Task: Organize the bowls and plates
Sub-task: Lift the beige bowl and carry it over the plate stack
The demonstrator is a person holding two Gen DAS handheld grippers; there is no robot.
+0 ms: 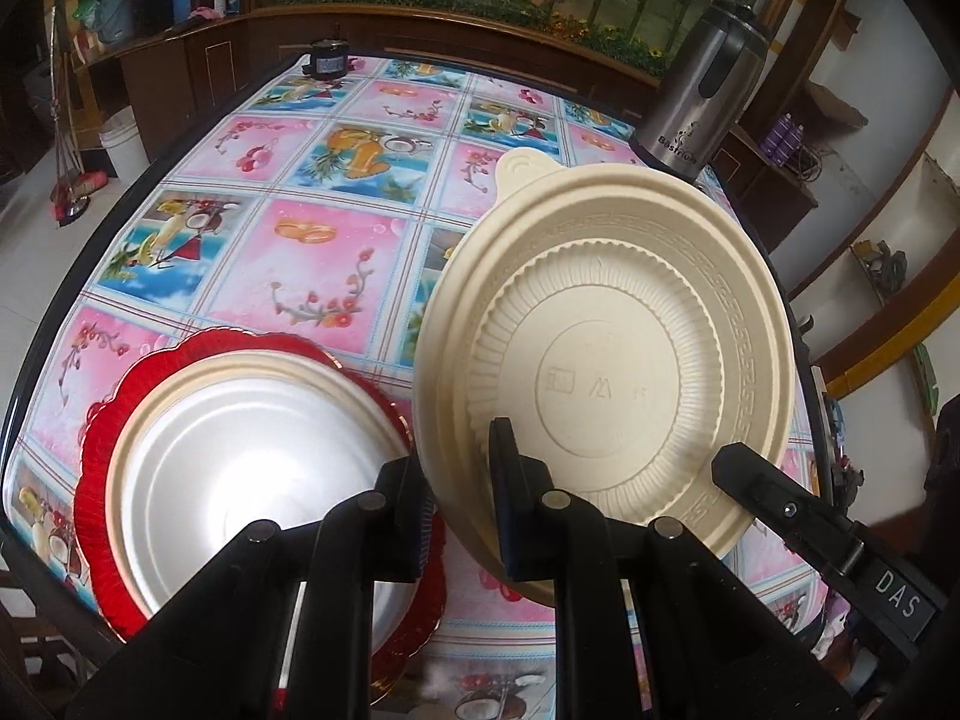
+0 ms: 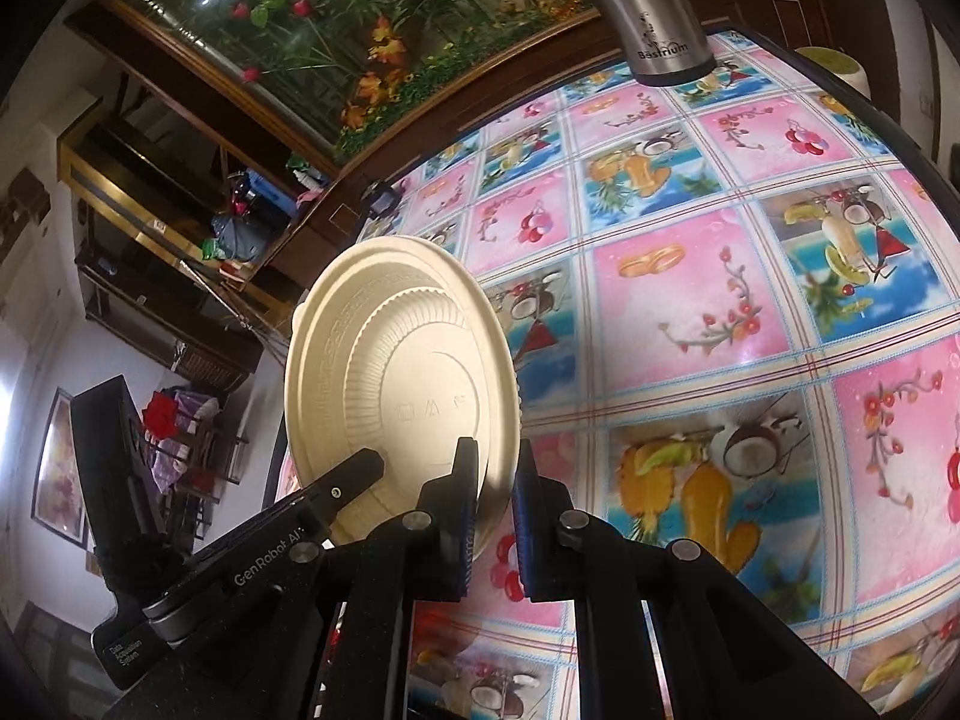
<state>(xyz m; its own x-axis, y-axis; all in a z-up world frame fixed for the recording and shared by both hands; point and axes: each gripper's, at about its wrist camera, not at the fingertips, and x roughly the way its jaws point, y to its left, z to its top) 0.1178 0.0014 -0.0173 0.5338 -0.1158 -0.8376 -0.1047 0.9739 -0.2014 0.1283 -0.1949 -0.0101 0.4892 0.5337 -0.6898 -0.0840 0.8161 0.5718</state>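
Observation:
A cream ribbed plate (image 1: 606, 360) hangs tilted above the table, its underside towards both cameras. My left gripper (image 1: 462, 504) is shut on its lower rim. My right gripper (image 2: 495, 498) is shut on the rim of the same plate (image 2: 408, 384). Each gripper shows in the other's view: the right one (image 1: 729, 462) at the plate's lower right edge, the left one (image 2: 366, 468) at its lower left edge. At the lower left of the left wrist view, a cream bowl (image 1: 240, 450) sits in a red scalloped plate (image 1: 102, 420) on the table.
The table (image 1: 312, 276) has a pink and blue fruit-patterned cloth and a dark raised edge. A steel flask (image 1: 702, 96) stands at its far right corner and a small black device (image 1: 327, 63) at its far edge. Wooden cabinets and an aquarium lie behind.

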